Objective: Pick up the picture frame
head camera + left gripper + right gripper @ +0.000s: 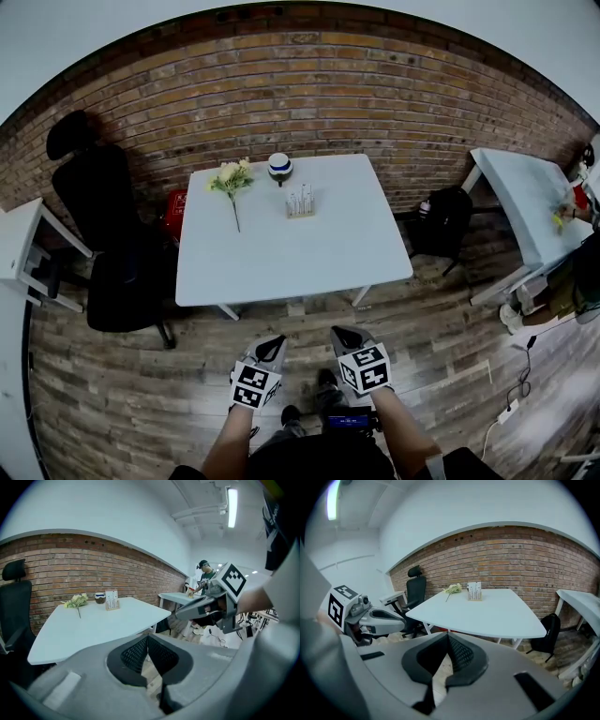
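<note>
clearly left gripper and right gripper clenched empty, short of the table; picture frame stands ahead by its far edge, neither nearer.

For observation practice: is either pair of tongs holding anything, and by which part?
Nothing is held. The left tongs and right tongs are shut and empty; the picture frame stands on the table.

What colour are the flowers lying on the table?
The flowers are pale yellow-white with a green stem. They show best in the head view.
</note>
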Action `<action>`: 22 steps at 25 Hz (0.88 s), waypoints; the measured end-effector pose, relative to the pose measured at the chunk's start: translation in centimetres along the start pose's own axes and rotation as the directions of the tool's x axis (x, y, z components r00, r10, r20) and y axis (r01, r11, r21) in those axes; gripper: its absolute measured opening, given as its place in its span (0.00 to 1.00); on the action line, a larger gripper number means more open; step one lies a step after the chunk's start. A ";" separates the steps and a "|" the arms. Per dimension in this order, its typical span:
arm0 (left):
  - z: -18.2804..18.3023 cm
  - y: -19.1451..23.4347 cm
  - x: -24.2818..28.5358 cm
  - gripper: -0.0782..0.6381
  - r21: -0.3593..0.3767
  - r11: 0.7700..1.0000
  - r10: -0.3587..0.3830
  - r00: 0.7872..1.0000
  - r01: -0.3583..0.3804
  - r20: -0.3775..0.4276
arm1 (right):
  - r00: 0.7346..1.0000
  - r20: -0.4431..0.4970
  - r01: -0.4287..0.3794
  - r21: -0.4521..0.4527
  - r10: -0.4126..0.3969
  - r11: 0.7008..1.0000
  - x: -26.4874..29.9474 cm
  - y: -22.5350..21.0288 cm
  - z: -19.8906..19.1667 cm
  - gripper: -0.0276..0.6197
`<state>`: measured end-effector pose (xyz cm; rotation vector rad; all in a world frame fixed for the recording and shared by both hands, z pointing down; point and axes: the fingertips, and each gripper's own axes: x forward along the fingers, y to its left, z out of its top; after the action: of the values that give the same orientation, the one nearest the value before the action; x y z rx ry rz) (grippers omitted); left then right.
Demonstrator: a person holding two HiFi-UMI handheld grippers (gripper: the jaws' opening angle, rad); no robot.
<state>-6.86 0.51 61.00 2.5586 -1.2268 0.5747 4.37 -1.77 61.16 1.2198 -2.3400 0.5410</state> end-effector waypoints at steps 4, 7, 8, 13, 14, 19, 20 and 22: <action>1.6 1.1 2.5 0.13 -0.002 1.000 0.020 1.000 -0.020 -0.007 | 1.000 0.003 -0.019 -0.003 0.019 1.000 1.6 -2.4 1.9 0.06; 2.8 1.7 4.6 0.13 0.000 0.999 0.038 0.999 -0.038 -0.013 | 0.999 -0.002 -0.035 -0.004 0.035 0.999 2.6 -4.6 2.8 0.06; 3.2 1.8 5.3 0.13 0.004 0.999 0.043 0.999 -0.043 -0.017 | 0.999 -0.002 -0.040 -0.004 0.040 0.999 3.0 -5.3 3.2 0.05; 5.5 2.6 8.1 0.13 0.001 0.997 0.077 0.997 -0.077 -0.021 | 0.997 -0.007 -0.075 -0.020 0.075 0.997 4.6 -8.4 5.3 0.06; 5.9 2.8 8.5 0.13 -0.002 0.996 0.087 0.996 -0.087 -0.021 | 0.996 -0.009 -0.084 -0.026 0.084 0.996 4.8 -8.9 5.6 0.05; 6.9 3.7 10.0 0.13 -0.022 0.991 0.135 0.991 -0.135 -0.023 | 0.993 -0.020 -0.116 -0.051 0.115 0.992 5.9 -11.1 6.6 0.05; 6.8 3.9 10.2 0.13 -0.022 0.990 0.140 0.990 -0.141 -0.028 | 0.993 -0.022 -0.119 -0.051 0.118 0.992 6.2 -11.3 6.7 0.06; 6.6 4.3 10.7 0.13 -0.023 0.988 0.150 0.988 -0.151 -0.033 | 0.992 -0.027 -0.123 -0.046 0.122 0.991 6.7 -11.8 6.7 0.06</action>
<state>-2.59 -12.00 60.14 2.4414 -1.4156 0.6235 9.42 -15.99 60.91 1.0479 -2.4053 0.5347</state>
